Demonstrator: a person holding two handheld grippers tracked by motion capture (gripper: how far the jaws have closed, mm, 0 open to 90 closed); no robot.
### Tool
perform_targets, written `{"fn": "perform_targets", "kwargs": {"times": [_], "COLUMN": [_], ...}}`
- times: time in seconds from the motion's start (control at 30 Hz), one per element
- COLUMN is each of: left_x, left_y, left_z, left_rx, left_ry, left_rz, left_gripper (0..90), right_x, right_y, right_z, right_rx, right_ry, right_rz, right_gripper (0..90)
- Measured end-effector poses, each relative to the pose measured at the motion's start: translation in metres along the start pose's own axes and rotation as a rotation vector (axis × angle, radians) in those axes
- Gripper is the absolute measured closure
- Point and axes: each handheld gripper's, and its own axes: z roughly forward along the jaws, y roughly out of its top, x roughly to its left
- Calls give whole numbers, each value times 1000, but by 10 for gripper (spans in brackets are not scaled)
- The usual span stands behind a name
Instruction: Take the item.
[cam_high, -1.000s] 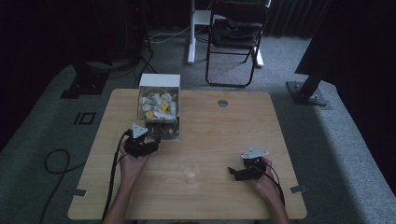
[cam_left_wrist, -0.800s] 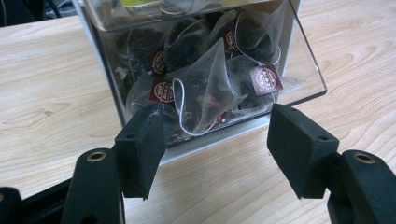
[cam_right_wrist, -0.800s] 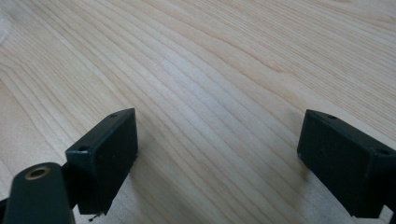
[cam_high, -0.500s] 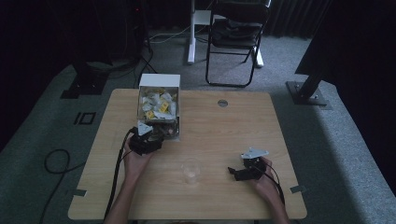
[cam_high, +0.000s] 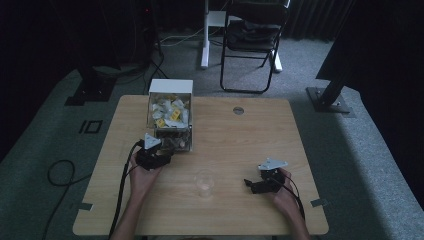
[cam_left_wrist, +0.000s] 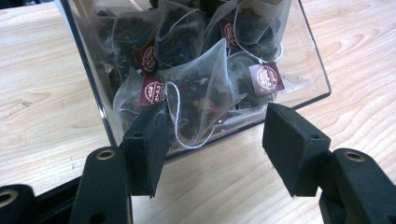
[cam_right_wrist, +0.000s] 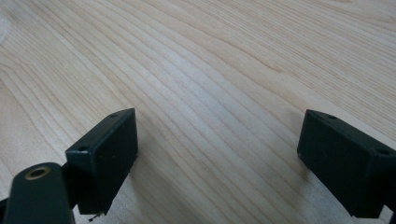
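**Two open grippers, left one closing in on the tea bags**

Compared with a second ago, the left gripper (cam_left_wrist: 212, 140) has moved far and right to the clear box (cam_high: 170, 120), jaws spread around a pyramid tea bag (cam_left_wrist: 201, 100), likely the next pick. The right gripper (cam_high: 264, 184) rests open, near right of the empty glass (cam_high: 204, 183).

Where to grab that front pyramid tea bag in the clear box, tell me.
Take the front tea bag by its lower mesh corner poking from the clear box mouth. Come straight in from the open front: the left claw is open and already straddles that corner.
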Motion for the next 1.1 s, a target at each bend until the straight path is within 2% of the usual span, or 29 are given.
{"fn": "perform_targets", "kwargs": {"times": [0.23,0.33,0.57,0.77,1.03,1.1], "left_x": [-4,-5,-7,-5,-5,-2], "left_y": [-3,-2,9,14,16,17], "left_z": [-9,-11,-12,-9,-5,-5], "left_rx": [5,6,-30,-36,-30,-22], "left_ry": [-8,-5,17,46,47,44], "left_rz": [9,-3,-2,-11,-11,-21], "left_gripper": [428,434,449,550,647,710], "right_x": [0,0,0,0,0,0], "right_y": [0,0,0,0,0,0], "right_z": [0,0,0,0,0,0], "right_rx": [0,0,0,0,0,0], "right_ry": [0,0,0,0,0,0], "right_rz": [0,0,-1,0,0,0], "right_gripper": [121,121,121,121,121,121]}}
